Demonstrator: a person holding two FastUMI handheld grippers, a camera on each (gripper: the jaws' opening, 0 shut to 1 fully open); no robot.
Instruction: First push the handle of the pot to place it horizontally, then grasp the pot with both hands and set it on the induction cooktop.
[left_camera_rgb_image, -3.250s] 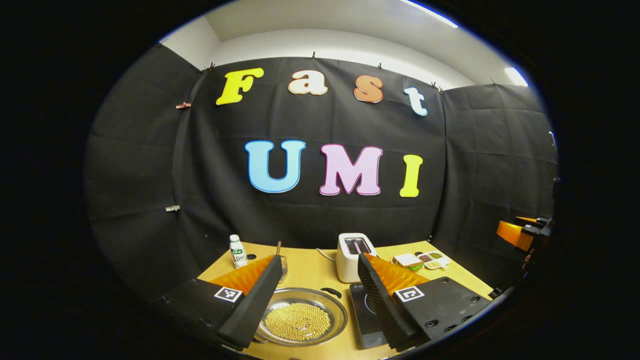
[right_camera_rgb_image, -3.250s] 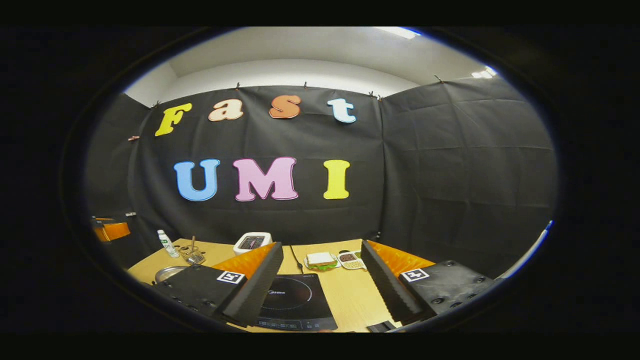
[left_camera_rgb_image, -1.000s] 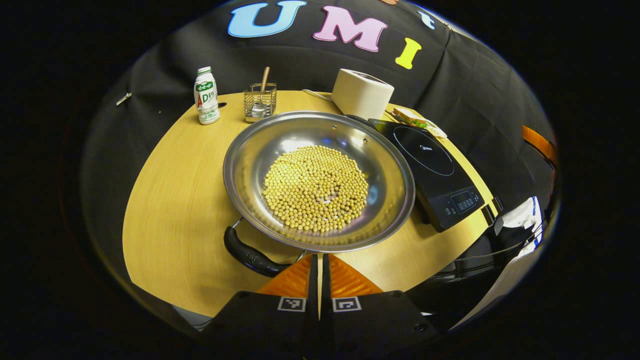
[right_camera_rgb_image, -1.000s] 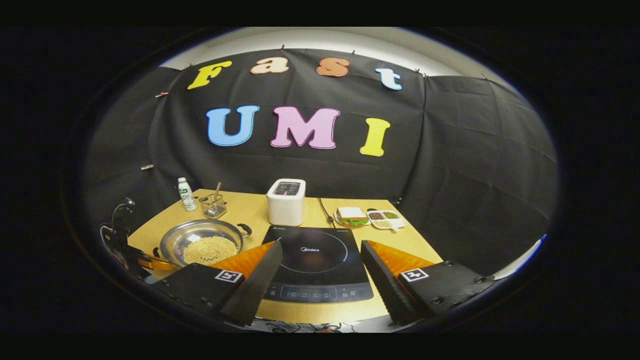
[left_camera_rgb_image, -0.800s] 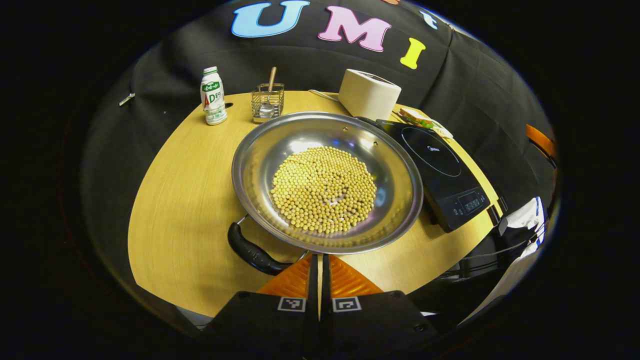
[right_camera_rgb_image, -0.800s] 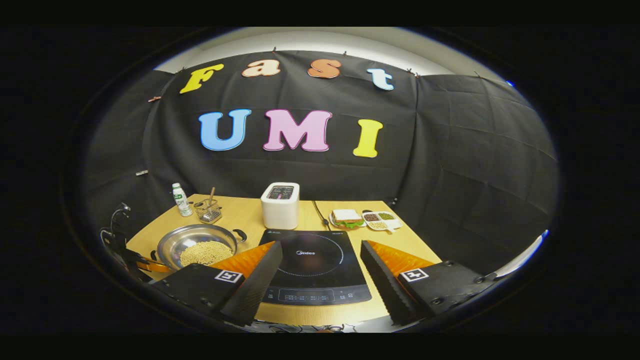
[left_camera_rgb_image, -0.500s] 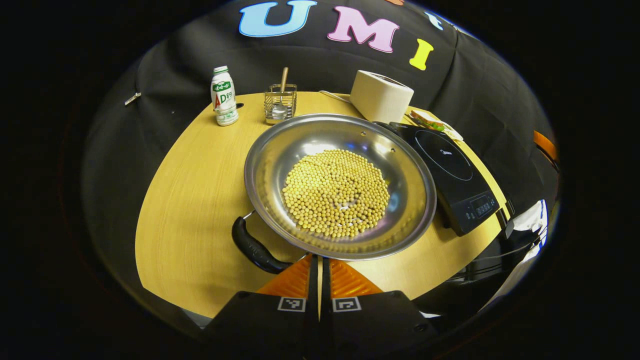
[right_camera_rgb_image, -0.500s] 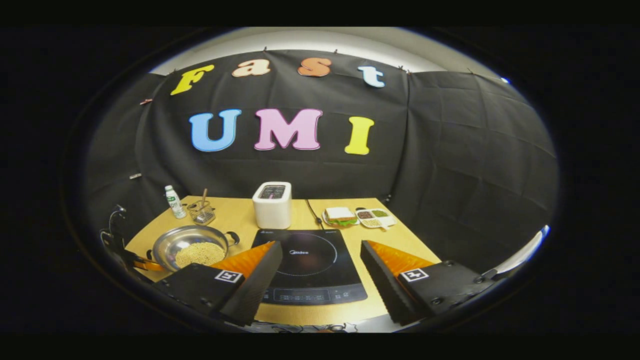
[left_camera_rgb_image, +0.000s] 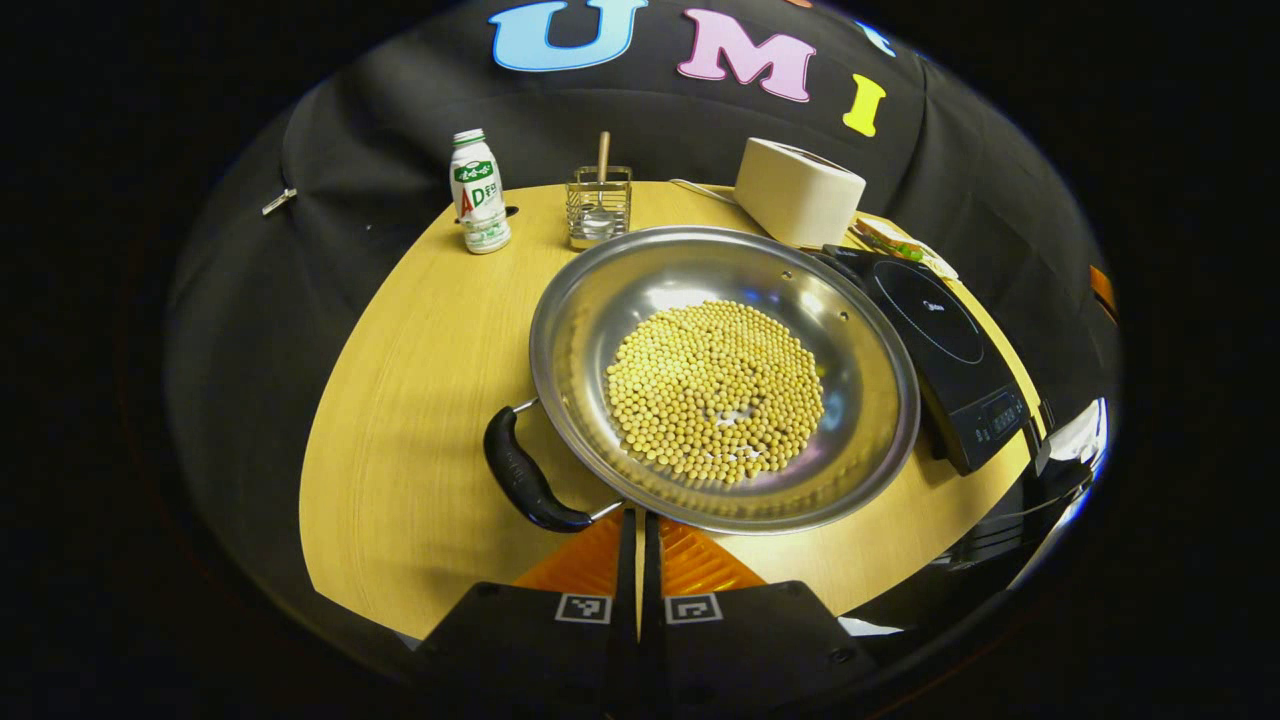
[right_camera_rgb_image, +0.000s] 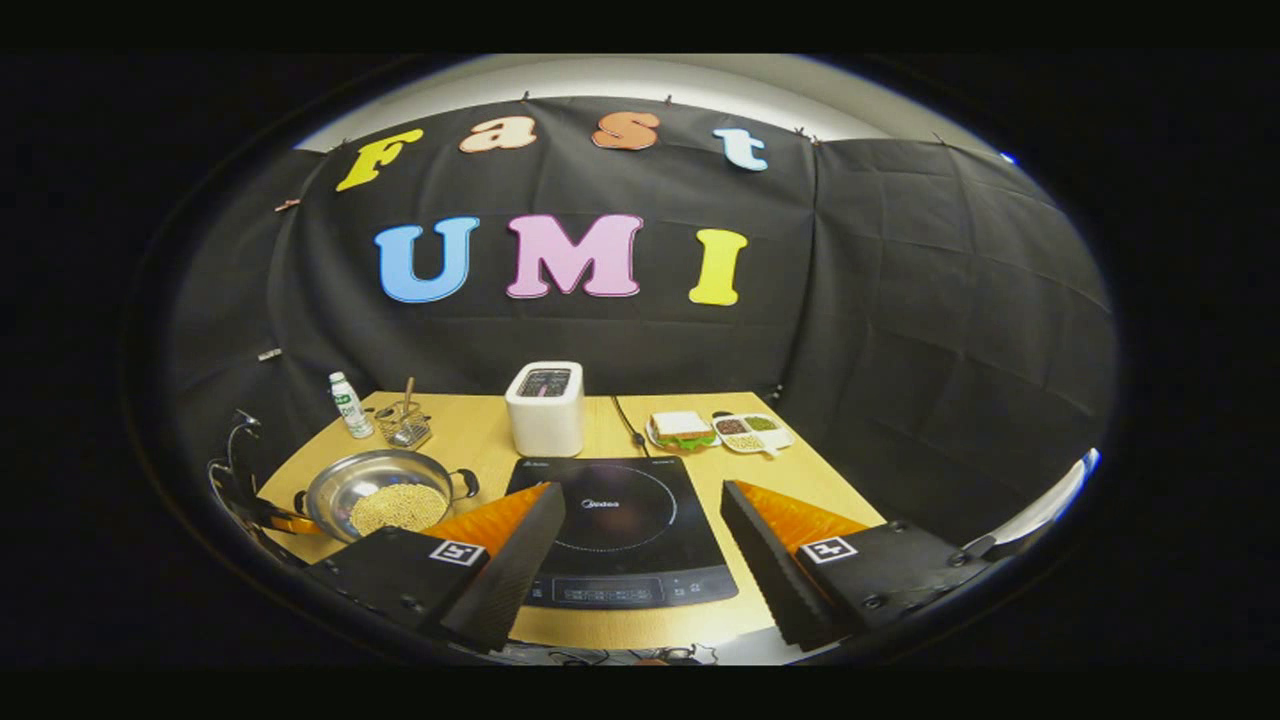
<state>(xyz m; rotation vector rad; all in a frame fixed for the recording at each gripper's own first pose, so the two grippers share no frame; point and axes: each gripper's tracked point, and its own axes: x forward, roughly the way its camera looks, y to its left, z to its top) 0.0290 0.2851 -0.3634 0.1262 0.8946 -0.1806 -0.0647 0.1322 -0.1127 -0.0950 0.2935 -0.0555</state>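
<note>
Steel pot (left_camera_rgb_image: 720, 375), filled with pale beans, sits on the bench (left_camera_rgb_image: 400, 400) just left of the induction cooktop (left_camera_rgb_image: 940, 350). Its black handle (left_camera_rgb_image: 520, 480) sticks out at the pot's near-left, just left of the left claw (left_camera_rgb_image: 638, 530), whose fingers are pressed together at the pot's near rim. That claw looks the nearer one for the sideways push. Farther right, in front of the cooktop, the right claw (right_camera_rgb_image: 640, 540) hangs spread and empty.
</note>
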